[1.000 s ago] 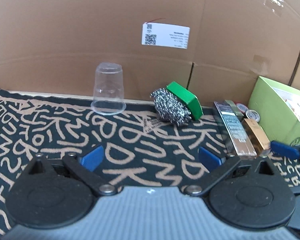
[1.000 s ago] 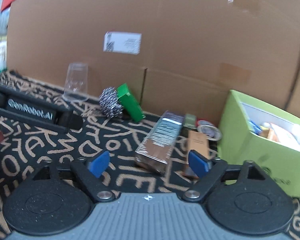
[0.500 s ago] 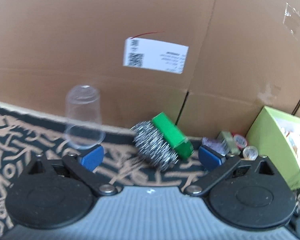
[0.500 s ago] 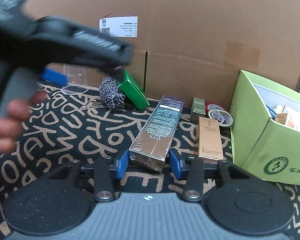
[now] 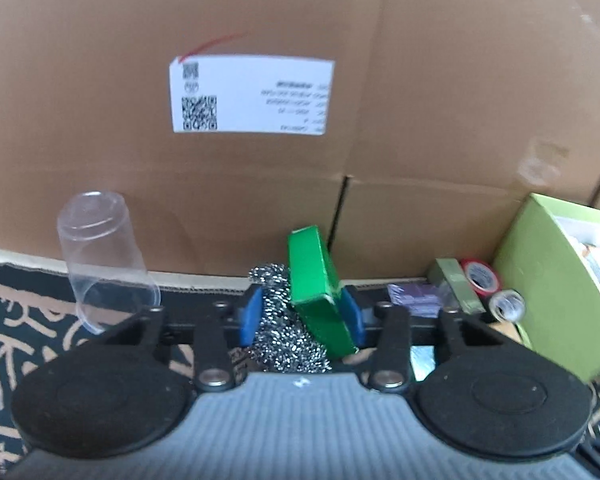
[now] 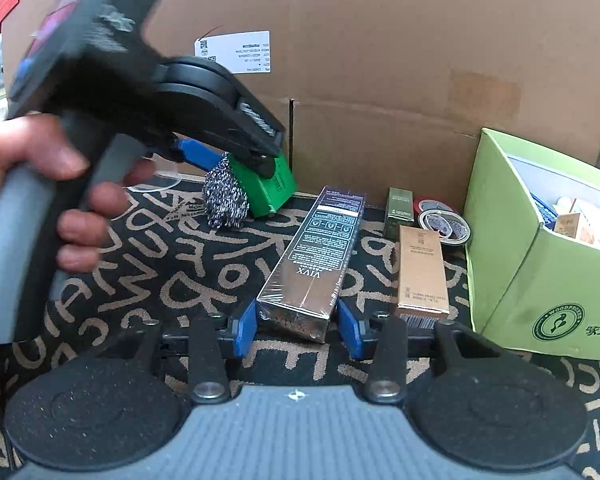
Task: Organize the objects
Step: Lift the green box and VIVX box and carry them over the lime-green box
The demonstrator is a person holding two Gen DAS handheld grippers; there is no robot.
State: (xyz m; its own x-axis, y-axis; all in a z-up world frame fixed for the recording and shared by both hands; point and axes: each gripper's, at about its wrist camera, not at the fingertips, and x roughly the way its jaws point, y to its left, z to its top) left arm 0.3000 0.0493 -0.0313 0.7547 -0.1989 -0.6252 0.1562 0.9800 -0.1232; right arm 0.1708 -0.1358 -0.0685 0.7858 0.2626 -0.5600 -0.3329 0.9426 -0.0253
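Our left tool [image 5: 302, 316], wide apart a second ago, is closing around the steel-wool scrubber [image 5: 288, 328] at lower centre, right tool [image 6: 296, 326] already clamped on the long VIVX box [image 6: 314, 256], both ready to lift.

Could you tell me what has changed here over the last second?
The left tool moved in to the green-handled steel scrubber and is closing around it. The right tool closed on the long foil box. The clear cup, gold box and green carton stayed put.

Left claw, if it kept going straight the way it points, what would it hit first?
The left claw is closing around the steel wool scrubber and green box; beyond them, probably the brown cardboard wall.
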